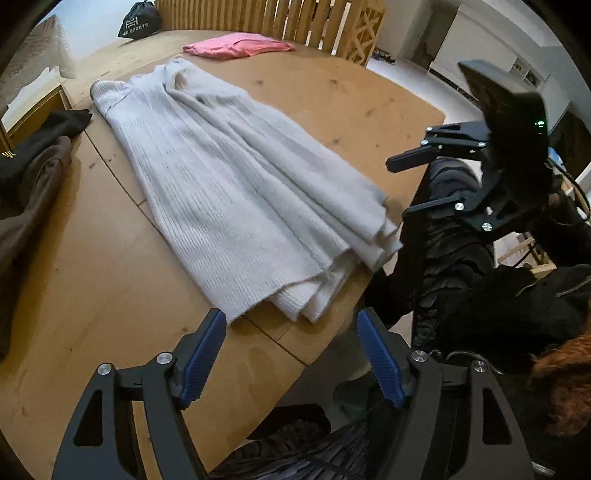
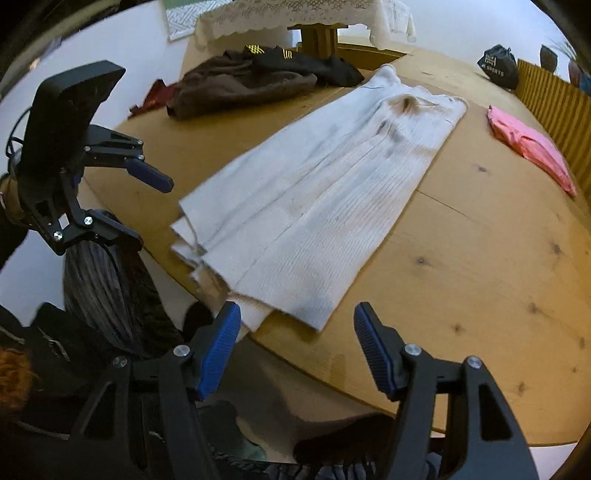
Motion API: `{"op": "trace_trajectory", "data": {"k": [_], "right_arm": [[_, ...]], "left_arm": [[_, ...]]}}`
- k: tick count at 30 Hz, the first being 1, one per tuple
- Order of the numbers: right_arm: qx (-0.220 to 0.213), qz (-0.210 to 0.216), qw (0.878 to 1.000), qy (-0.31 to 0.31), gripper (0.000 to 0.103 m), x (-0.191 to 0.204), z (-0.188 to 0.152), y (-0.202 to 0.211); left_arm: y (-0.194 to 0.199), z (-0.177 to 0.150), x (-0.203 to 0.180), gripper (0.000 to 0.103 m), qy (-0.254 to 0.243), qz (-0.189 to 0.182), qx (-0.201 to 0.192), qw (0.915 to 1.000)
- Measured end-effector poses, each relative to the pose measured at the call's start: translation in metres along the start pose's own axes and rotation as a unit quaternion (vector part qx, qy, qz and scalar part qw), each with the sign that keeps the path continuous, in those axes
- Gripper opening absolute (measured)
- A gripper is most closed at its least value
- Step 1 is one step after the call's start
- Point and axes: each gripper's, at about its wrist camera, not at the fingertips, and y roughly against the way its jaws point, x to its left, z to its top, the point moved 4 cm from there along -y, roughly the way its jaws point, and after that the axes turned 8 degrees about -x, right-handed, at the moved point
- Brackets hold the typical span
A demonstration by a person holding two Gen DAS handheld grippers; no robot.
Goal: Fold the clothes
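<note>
A long white ribbed knit garment (image 1: 229, 184) (image 2: 314, 192) lies folded lengthwise on the wooden table (image 1: 351, 103) (image 2: 480, 258). Its layered hem reaches the table's near edge. My left gripper (image 1: 291, 321) (image 2: 151, 212) hovers just short of one corner of the hem, jaws open, nothing between the blue pads (image 1: 203, 354). At the other hem corner my right gripper (image 2: 297, 314) (image 1: 399, 188) is also open and empty. Neither gripper touches the cloth.
A folded pink garment (image 1: 236, 44) (image 2: 528, 144) lies at the far side of the table. A heap of brown and black clothes (image 1: 33, 177) (image 2: 240, 85) sits beside the white one. A black sports bag (image 1: 138, 22) (image 2: 496, 66) stands behind. The person's dark-clothed legs (image 1: 454, 240) are at the table edge.
</note>
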Motion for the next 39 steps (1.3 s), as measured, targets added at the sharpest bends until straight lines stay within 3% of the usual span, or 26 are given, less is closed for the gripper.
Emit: {"op": "trace_trajectory", "data": {"k": [4,8,15,19,25,30,34,39], "right_arm": [[0.005,0.004,1.0,-0.031,0.063,-0.006,0.002,-0.002],[0.007,0.014,0.999,-0.044,0.063,-0.005,-0.001,-0.006],[0.007,-0.005,1.0,0.015,0.063,0.017,0.0,-0.013],[0.004,0.006,1.0,0.026,0.063,0.018,0.003,-0.011],[0.029,0.021,0.995,-0.097,0.063,-0.025,0.004,-0.016],[0.045,0.028,0.988,-0.147,0.063,-0.033,0.0,-0.027],[0.05,0.036,0.986,-0.152,0.063,-0.025,0.0,-0.03],[0.047,0.053,0.984,-0.164,0.063,-0.017,0.002,-0.032]], "left_arm": [[-0.003,0.002,0.006,0.072,0.03,0.003,-0.005,0.9995],[-0.011,0.005,0.005,0.072,0.026,0.009,0.001,0.9996],[-0.018,0.008,-0.002,0.072,0.008,0.026,0.01,0.9996],[-0.01,0.008,-0.001,0.074,-0.005,0.037,0.004,0.9993],[-0.007,0.011,0.032,0.074,0.1,0.012,0.012,0.9948],[-0.022,0.009,0.045,0.074,0.206,-0.025,0.047,0.9771],[-0.026,0.014,0.042,0.075,0.233,-0.038,0.056,0.9701],[-0.03,0.015,0.037,0.075,0.227,-0.03,0.066,0.9712]]}}
